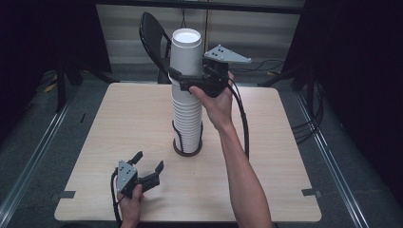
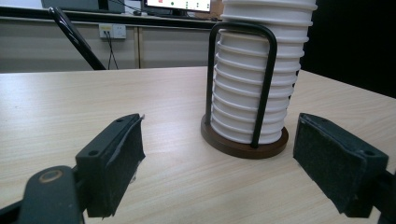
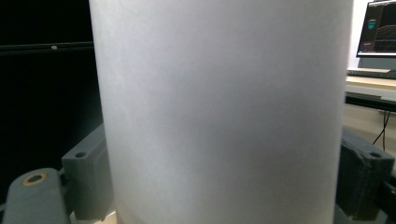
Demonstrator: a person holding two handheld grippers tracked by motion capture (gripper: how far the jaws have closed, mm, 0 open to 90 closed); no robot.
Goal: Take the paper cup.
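Cup [image 1: 186, 50] tops the stack [image 1: 187, 118] at table centre, clamped by the right gripper [image 1: 183, 81]. Lift straight up, slowly, so lower cups stay in the holder [image 1: 187, 148]. Left gripper [image 1: 148, 161] rests open at 7 o'clock.

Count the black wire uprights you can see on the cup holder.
2: one rises on the left of the paper cup stack in the high view, one on its right. More may hide behind the cups.

Wood table [image 1: 119, 123] on grey floor [image 1: 347, 156]; black chair [image 1: 154, 35] behind; dark surrounds; monitor [image 3: 382, 28] at back.
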